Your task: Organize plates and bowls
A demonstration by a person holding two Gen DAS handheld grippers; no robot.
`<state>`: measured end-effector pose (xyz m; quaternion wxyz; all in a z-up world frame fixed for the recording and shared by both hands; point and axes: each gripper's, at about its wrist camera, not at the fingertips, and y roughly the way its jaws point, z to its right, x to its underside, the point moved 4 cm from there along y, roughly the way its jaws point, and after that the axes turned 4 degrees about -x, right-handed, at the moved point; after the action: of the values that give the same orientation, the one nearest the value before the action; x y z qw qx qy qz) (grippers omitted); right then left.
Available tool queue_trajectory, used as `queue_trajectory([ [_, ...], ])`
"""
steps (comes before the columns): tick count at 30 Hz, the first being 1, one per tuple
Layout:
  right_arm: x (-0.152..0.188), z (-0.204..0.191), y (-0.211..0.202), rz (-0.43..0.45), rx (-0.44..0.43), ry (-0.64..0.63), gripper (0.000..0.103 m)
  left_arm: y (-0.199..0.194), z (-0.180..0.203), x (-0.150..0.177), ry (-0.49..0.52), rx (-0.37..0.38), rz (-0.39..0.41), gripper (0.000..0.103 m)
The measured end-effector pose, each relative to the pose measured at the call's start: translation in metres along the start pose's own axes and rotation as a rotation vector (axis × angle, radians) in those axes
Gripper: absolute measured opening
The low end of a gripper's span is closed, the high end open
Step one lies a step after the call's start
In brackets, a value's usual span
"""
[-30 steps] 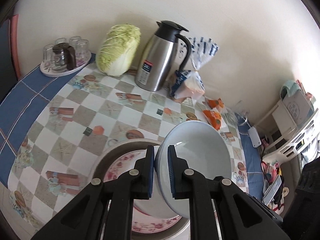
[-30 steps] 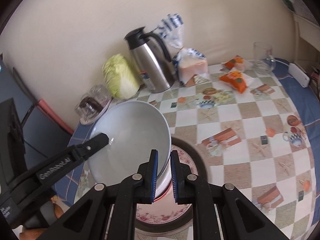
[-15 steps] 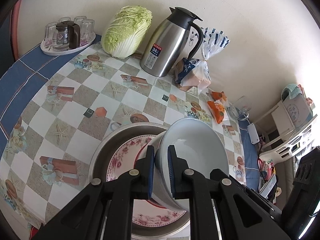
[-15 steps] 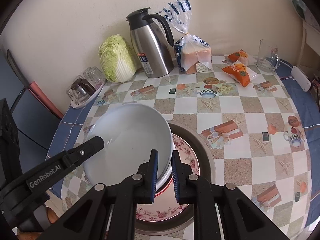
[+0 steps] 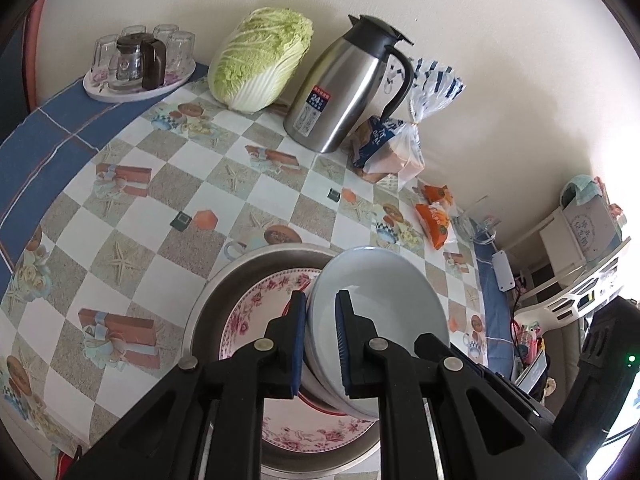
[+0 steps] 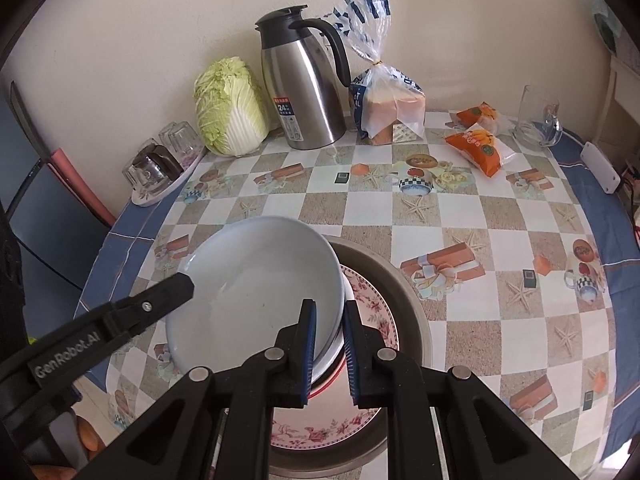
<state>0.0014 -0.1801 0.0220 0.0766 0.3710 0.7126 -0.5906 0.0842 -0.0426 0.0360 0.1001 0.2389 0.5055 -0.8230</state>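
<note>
The left gripper (image 5: 321, 322) and right gripper (image 6: 329, 334) each pinch opposite rims of the pale bowl (image 6: 256, 284), blue pads pressed on it. The bowl sits tilted over the floral plate (image 5: 256, 312) inside the metal basin (image 6: 416, 320). Behind the basin stand a flask (image 6: 304, 92) and cabbage (image 6: 230, 108).

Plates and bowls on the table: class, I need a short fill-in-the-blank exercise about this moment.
1. Both grippers pinch the rim of the pale blue ____.
2. The flowered plate lies inside a round metal ____.
3. Between the cabbage and the bagged bread stands a steel ____.

Missing words: bowl; basin; jug
</note>
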Motion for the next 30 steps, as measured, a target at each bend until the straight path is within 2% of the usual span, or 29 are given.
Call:
queue_trajectory([
  [2, -0.001, 0.0, 0.0, 0.006, 0.003, -0.001, 0.016, -0.003, 0.0, -0.001, 0.006, -0.002, 0.011, 0.016],
  [4, -0.001, -0.001, 0.0, 0.011, 0.004, -0.005, 0.027, -0.008, 0.0, -0.001, 0.014, 0.002, 0.024, 0.021],
  [5, -0.001, -0.002, -0.001, 0.015, 0.003, -0.007, 0.038, -0.009, 0.0, -0.001, 0.016, -0.001, 0.029, 0.027],
  [6, -0.001, -0.003, -0.001, 0.02, 0.005, -0.011, 0.048, -0.012, -0.001, -0.001, 0.024, -0.007, 0.044, 0.043],
  [7, -0.001, -0.004, -0.002, 0.024, 0.008, -0.016, 0.052, -0.014, -0.001, -0.001, 0.029, -0.01, 0.053, 0.057],
  [11, 0.001, -0.007, -0.007, 0.045, 0.011, -0.031, 0.065, -0.024, -0.008, -0.001, 0.022, -0.022, 0.096, 0.075],
  [12, 0.001, -0.008, -0.009, 0.052, 0.013, -0.033, 0.07, -0.027, -0.012, 0.0, 0.019, -0.036, 0.109, 0.084],
  [16, 0.005, -0.009, -0.016, 0.075, 0.029, -0.045, 0.078, -0.033, -0.026, 0.008, 0.015, -0.084, 0.134, 0.087],
  [19, 0.011, -0.01, -0.021, 0.083, 0.022, -0.043, 0.088, -0.036, -0.035, 0.017, 0.017, -0.099, 0.14, 0.089],
  [21, 0.016, -0.011, -0.024, 0.092, 0.027, -0.048, 0.101, -0.038, -0.041, 0.024, 0.032, -0.121, 0.147, 0.095],
  [25, 0.029, -0.014, -0.032, 0.117, 0.03, -0.067, 0.103, -0.037, -0.049, 0.036, 0.075, -0.162, 0.132, 0.096],
  [30, 0.044, -0.014, -0.036, 0.127, 0.036, -0.07, 0.103, -0.021, -0.064, 0.051, 0.085, -0.173, 0.048, 0.096],
])
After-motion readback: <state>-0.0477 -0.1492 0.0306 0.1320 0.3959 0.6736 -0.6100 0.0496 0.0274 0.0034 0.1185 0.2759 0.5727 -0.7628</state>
